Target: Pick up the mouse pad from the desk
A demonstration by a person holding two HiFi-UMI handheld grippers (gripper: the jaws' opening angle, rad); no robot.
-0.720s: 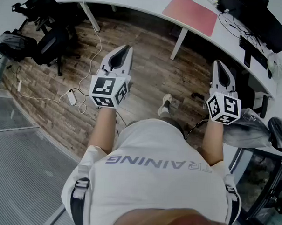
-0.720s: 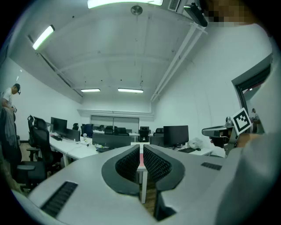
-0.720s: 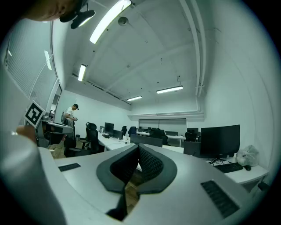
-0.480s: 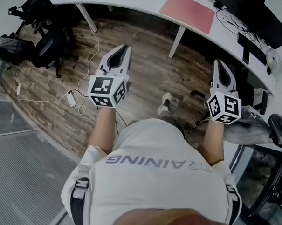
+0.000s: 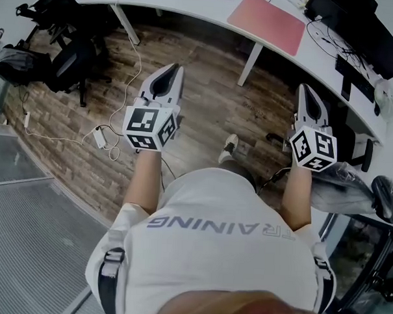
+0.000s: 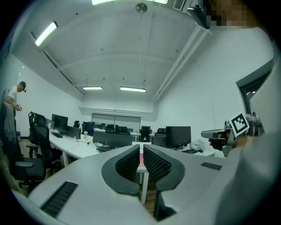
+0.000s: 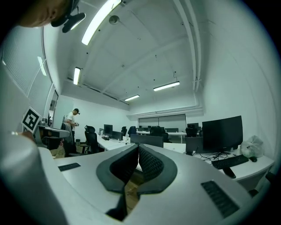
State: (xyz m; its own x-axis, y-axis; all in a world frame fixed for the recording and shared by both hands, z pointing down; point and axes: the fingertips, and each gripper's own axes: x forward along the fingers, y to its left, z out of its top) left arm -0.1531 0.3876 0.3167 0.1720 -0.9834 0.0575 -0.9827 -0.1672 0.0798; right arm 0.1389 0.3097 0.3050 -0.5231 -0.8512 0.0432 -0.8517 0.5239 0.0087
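On the white tabletop (image 5: 190, 6), near the top of the head view, a pink mouse pad (image 5: 265, 23), lying flat and touched by nothing. Just below its near edge, a white table leg (image 5: 251, 61) running down to the wooden floor (image 5: 212, 102). Further right on the same tabletop, a black monitor (image 5: 358, 27) with loose cables (image 5: 322, 32) beside it.

Well short of the pad, out over the floor, the left tongs (image 5: 179, 68): held level, pressed together, pinching nothing. Likewise the right tongs (image 5: 304, 87), nearer the tabletop's curved edge but apart from it, tips closed and empty.

In the left gripper view, only a thin slit between the dark ribbed pads (image 6: 127, 165), with a reddish strip showing through it, probably the pad far off, though too narrow to say for sure. In the right gripper view, pads meeting at the tip, a bit of wooden floor visible below them.

Off to the left on the floor, a black office chair (image 5: 74, 60), a dark backpack (image 5: 15, 64) and a white cord with a small plug block (image 5: 100, 137). Far back in the right gripper view, a standing person (image 7: 71, 119).
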